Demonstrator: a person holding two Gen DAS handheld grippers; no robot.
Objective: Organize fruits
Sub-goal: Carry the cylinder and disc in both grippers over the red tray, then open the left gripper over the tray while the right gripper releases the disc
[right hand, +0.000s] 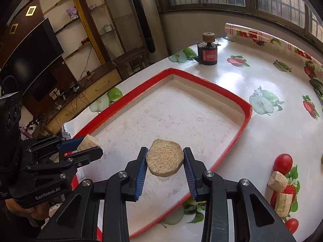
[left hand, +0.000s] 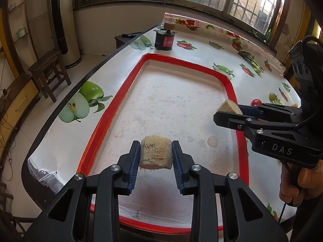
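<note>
Closest in, the left hand-held gripper [left hand: 155, 154] is clamped on a fibrous tan chunk [left hand: 156, 154], blue pads pressed to both its sides, held up over the near end of the red-rimmed tray [left hand: 119, 100]. Just beside it, the right hand-held gripper [right hand: 164, 161] pinches a second, flatter tan piece [right hand: 165, 157] above the same tray. That makes two pieces in the air and nothing lying on the tray's pale floor. The right wrist view alone catches two more tan chunks [right hand: 277, 178] on the tabletop [right hand: 262, 141] outside the tray's right rim, with two red tomatoes, one [right hand: 283, 163] beyond them and one [right hand: 291, 224] nearer. The left wrist view shows only one of those tomatoes. Far back, both views find one black canister [left hand: 164, 40] with a cork-coloured top standing near the tabletop's far edge.
</note>
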